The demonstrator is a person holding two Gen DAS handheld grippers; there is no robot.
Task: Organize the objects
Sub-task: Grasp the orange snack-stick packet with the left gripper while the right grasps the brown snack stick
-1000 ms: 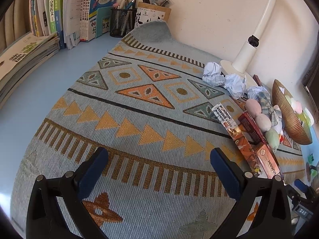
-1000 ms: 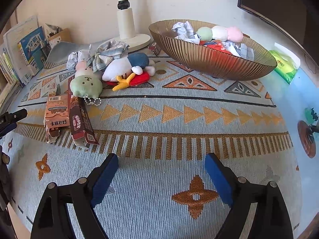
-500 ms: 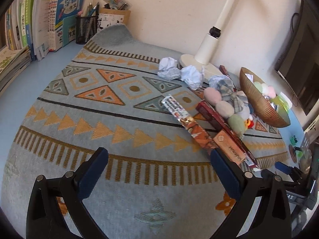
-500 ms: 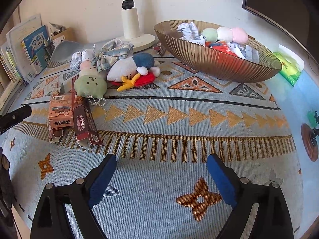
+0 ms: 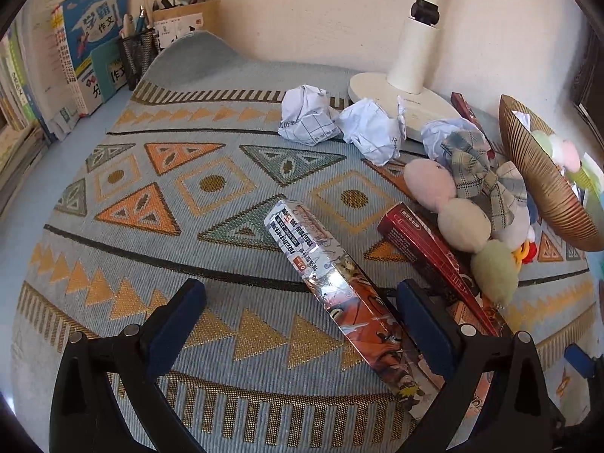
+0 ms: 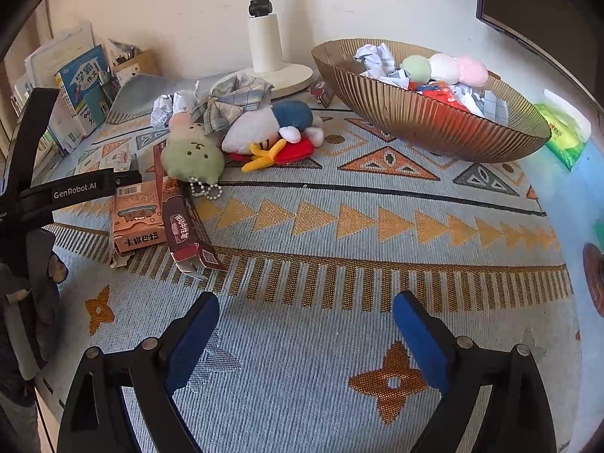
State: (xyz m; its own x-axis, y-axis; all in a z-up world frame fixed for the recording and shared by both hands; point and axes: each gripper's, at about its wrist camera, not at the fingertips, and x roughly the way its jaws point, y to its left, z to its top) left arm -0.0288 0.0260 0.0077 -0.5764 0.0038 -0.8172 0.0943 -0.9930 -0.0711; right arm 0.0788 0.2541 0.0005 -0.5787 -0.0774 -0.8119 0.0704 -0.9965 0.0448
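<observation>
1. "GenRobot.AI" is printed on the black left gripper [image 6: 79,190]; its blue-padded fingers are spread, hovering by the shiny foil snack pack [image 5: 332,287].
2. Patterned blue-grey woven mat [image 6: 339,321] on a desk against a cream wall.
3. Three crumpled paper balls [image 5: 307,115] by the white lamp base [image 5: 400,92], near the ribbed gold bowl [image 6: 426,124].
4. Right gripper [image 6: 305,324] is spread too, holding nothing.

"GenRobot.AI" on left gripper [image 6: 75,190], "作文" on book [image 5: 96,34]

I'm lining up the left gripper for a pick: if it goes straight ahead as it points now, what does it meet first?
Probably the long foil-wrapped snack pack. It lies diagonally on the patterned woven mat, already reaching between the open left gripper fingers near the right one. Depth is unclear, so the gripper may pass just above it.
</observation>
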